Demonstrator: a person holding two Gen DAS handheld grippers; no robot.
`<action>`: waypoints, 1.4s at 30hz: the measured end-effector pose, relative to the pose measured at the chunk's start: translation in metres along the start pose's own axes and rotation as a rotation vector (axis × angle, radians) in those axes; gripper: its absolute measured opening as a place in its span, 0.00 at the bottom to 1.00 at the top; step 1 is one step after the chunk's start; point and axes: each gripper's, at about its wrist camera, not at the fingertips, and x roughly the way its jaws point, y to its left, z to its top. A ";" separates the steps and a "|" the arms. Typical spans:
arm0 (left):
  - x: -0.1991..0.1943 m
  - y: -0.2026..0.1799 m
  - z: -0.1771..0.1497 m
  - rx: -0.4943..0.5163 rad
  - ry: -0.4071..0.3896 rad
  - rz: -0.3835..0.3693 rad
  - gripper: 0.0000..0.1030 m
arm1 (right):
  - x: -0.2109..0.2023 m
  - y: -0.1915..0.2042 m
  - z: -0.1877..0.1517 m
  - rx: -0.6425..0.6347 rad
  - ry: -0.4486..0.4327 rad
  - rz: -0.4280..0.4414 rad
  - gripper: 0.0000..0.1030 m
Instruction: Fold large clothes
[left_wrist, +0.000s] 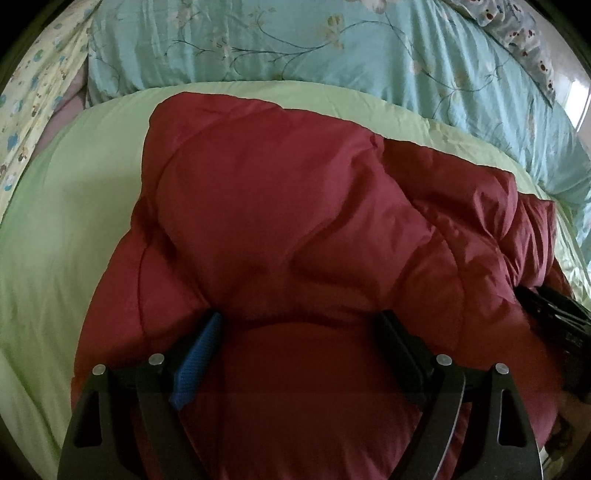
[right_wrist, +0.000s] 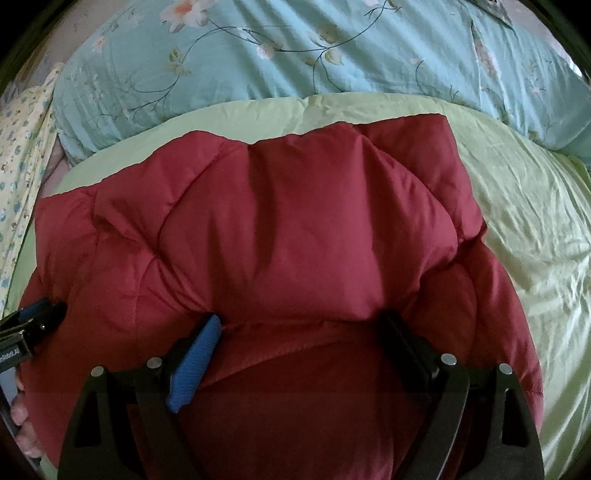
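A dark red puffy quilted garment (left_wrist: 288, 229) lies bunched on a light green quilt (left_wrist: 74, 221); it also fills the right wrist view (right_wrist: 288, 221). My left gripper (left_wrist: 299, 325) has its jaws wide apart, with a thick roll of the red fabric between them; the fingertips press into the fold. My right gripper (right_wrist: 299, 325) stands the same way, jaws wide apart around a thick bulge of the garment. The right gripper shows at the right edge of the left wrist view (left_wrist: 554, 314); the left gripper shows at the left edge of the right wrist view (right_wrist: 33, 321).
A light blue floral duvet (left_wrist: 295, 44) lies bunched behind the green quilt (right_wrist: 535, 229). A yellow patterned sheet (left_wrist: 33, 96) runs along the left. A spotted pillow (left_wrist: 524, 33) sits at the far right. A hand (right_wrist: 22, 424) holds the left gripper.
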 end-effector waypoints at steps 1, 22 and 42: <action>0.000 0.000 0.002 -0.001 0.001 0.003 0.84 | 0.001 -0.001 0.001 0.003 0.000 0.004 0.86; -0.057 -0.031 -0.075 0.075 -0.031 -0.012 0.89 | -0.010 0.001 -0.009 0.002 -0.035 0.025 0.86; -0.064 -0.019 -0.091 0.114 -0.071 -0.009 0.90 | -0.077 0.023 -0.104 -0.103 -0.078 0.017 0.91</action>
